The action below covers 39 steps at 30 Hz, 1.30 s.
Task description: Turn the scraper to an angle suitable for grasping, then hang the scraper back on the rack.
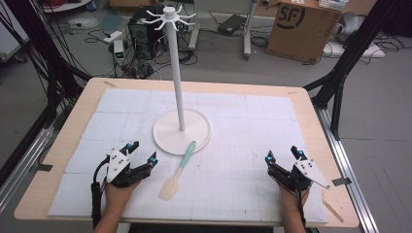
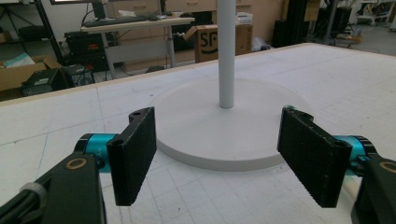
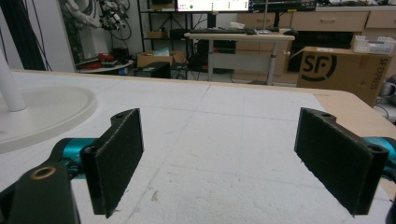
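Between the open grippers lies a mint-handled, cream-bladed spatula point(image 1: 178, 172), untouched.

One spatula point(image 1: 179, 171), one rack point(image 1: 180, 97) (white, hooked top), two grippers

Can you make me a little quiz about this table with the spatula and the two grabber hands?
1. True or false: the mint-handled, cream-bladed spatula lies flat on the white foam mat.
2. What does the spatula's handle tip rest against?
3. Which is nearer the spatula: A) left gripper or B) right gripper?

Key:
1. True.
2. The round base of the tall white hook stand.
3. A. Both grippers are open and hold nothing.
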### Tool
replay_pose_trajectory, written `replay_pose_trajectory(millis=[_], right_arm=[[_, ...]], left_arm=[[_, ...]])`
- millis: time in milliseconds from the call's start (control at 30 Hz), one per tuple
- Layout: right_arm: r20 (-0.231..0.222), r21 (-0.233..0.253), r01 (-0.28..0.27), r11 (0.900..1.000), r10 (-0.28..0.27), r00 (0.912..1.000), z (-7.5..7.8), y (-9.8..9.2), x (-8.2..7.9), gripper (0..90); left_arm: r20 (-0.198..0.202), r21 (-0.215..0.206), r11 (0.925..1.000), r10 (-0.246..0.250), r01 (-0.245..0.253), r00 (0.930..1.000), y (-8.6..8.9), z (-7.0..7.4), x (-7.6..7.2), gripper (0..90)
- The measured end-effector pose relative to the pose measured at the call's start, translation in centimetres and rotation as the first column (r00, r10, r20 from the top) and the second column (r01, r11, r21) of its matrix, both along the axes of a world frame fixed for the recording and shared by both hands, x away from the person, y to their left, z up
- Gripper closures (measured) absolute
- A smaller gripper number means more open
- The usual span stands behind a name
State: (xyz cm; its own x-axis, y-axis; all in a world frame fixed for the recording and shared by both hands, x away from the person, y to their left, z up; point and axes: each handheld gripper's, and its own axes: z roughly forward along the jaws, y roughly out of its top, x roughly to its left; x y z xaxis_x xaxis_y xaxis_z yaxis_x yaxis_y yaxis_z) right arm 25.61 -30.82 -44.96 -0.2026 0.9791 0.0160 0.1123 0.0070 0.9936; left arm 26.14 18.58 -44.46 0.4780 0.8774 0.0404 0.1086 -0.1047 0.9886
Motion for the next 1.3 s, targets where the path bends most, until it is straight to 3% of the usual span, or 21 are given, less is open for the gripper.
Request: replay_pose_trajectory(millis=[367, 1033, 1133, 1200, 1300], right_arm=[[-0.003, -0.007, 0.008, 1.0, -0.008, 1.0, -0.01, 0.04, 0.0, 15.0], [-0.003, -0.001, -0.008, 1.0, 0.008, 1.0, 0.01, 0.11, -0.07, 15.0], [-0.001, -0.003, -0.007, 1.0, 0.007, 1.0, 0.01, 0.1, -0.05, 15.0], [-0.002, 0.0, -0.007, 1.0, 0.007, 1.0, 0.01, 0.1, -0.05, 15.0], [0.003, -0.004, -0.006, 1.0, 0.006, 1.0, 0.01, 0.05, -0.01, 15.0]], left_arm=[[-0.035, -0.01, 0.9999, 0.01, -0.011, 0.9993, 0.17, -0.12, 0.35, 29.0], [-0.041, -0.021, 0.9995, 0.024, -0.025, 0.9989, 0.14, -0.12, 0.24, 30.7], [-0.023, -0.025, 0.9993, 0.026, -0.026, 0.9994, 0.1, -0.06, 0.15, 29.6], [-0.054, -0.012, 0.9996, 0.024, -0.025, 0.9982, -0.02, -0.15, 0.3, 30.5], [-0.056, -0.011, 0.9998, 0.015, -0.015, 0.9983, -0.1, -0.13, 0.25, 32.3]])
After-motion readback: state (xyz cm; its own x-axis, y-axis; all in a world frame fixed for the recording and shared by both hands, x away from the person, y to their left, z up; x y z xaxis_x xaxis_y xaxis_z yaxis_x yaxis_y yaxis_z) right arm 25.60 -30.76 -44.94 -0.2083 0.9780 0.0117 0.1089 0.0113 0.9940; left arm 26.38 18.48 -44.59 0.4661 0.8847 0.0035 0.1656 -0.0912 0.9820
